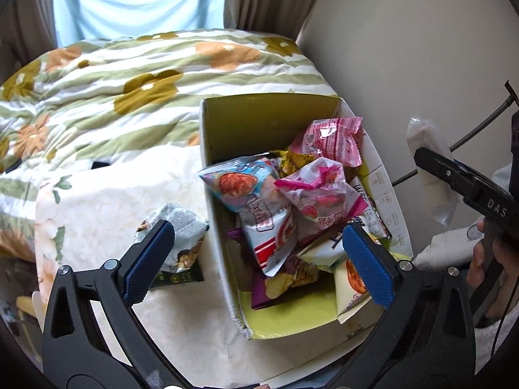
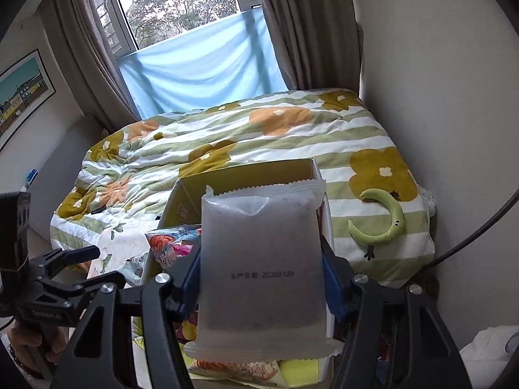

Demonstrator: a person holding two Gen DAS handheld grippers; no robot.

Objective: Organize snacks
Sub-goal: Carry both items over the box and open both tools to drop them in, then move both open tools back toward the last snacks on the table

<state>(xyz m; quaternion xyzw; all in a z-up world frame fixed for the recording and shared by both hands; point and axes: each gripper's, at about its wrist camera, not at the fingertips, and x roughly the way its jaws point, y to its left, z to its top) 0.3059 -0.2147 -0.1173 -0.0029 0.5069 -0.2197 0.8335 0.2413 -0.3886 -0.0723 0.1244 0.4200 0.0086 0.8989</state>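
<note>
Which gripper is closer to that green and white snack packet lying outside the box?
Left. The left gripper hangs open with one finger right over the green and white packet; the right gripper, gripping a frosted packet, is beyond the box.

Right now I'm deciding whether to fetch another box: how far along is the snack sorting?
Mostly done: the box already holds many snack packets. In hand: the right tongs grip a frosted white packet above the box. Left: a green-and-white packet lies outside on the bed; the left tongs are open, empty.
</note>
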